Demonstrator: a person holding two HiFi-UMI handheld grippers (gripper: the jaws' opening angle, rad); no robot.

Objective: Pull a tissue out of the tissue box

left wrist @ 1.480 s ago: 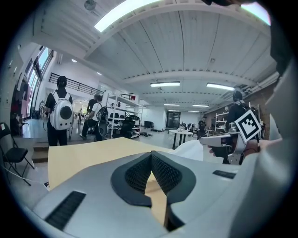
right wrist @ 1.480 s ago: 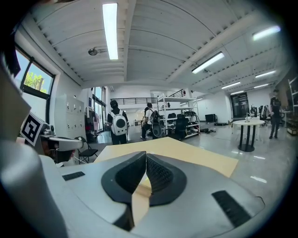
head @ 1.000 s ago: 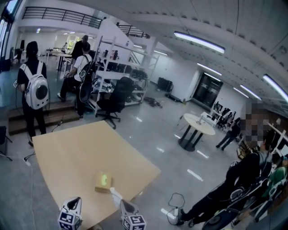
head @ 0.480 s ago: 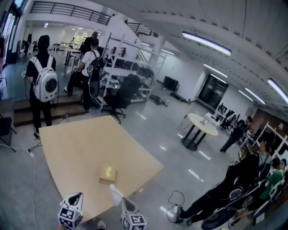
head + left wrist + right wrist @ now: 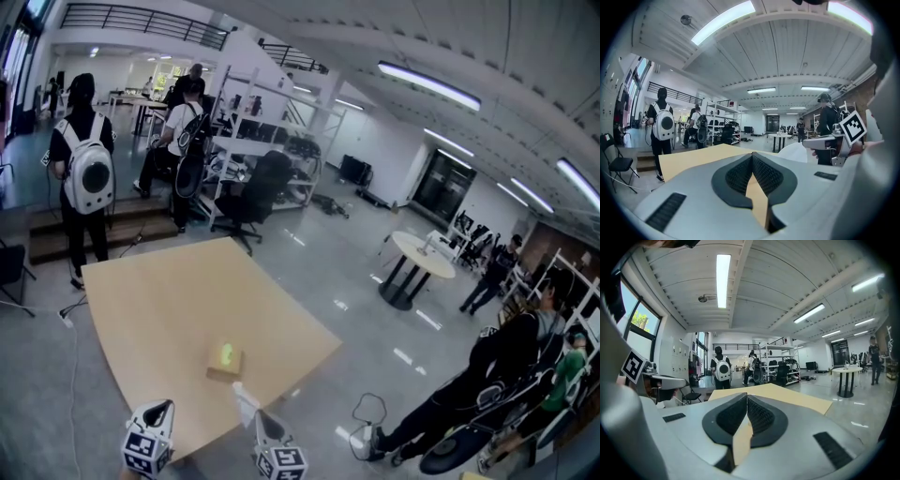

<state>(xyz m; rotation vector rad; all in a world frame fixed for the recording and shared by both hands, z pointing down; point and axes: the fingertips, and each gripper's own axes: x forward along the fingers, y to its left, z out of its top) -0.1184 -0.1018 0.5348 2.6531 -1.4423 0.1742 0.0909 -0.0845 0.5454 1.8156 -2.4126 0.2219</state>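
Observation:
A small tan tissue box with a yellow-green top opening lies on the tan table, near its front corner. My right gripper is held just short of the box and is shut on a white tissue, which stands apart from the box. The left gripper view shows that tissue hanging at the right gripper's tip. In the right gripper view the pads meet and the tissue is hidden. My left gripper hovers at the table's front edge, left of the box, shut with nothing in it.
Beyond the table's far end stand a person with a white backpack, other people, a black office chair and shelving. A round white table stands at the right. A person in black is at the lower right, beyond the table's right edge.
The box now lies slightly farther from both grippers than a second ago. The tissue has stayed in the right gripper. The head view has shifted a little.

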